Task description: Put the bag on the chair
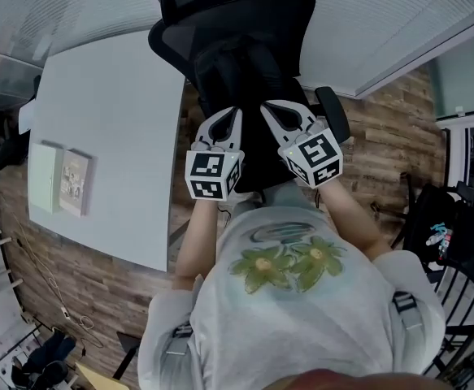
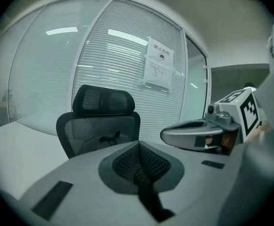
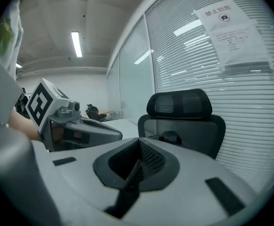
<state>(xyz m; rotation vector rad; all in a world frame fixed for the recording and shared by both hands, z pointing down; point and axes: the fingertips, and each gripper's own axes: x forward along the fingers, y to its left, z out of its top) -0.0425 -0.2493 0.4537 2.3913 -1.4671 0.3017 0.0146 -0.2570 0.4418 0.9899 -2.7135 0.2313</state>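
Wooden floor under a black chair (image 1: 228, 23); left tongs (image 1: 230, 119) and right tongs (image 1: 271, 110) both closed tight, holding nothing.

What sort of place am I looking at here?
Probably an office or meeting room: a black mesh office chair, a white table, and glass walls with slatted blinds and a paper notice.

Left gripper (image 2: 137, 144), right gripper (image 3: 139, 143): matt grey plastic shells, black rough-textured pads (image 2: 124, 162). Chair (image 2: 99, 121) ahead of both: black mesh back, matt plastic frame. Table (image 1: 106, 128) left of left gripper: smooth matt white. Floor (image 1: 399, 136): wood planks. Notice (image 2: 159, 65) beyond chair: paper.
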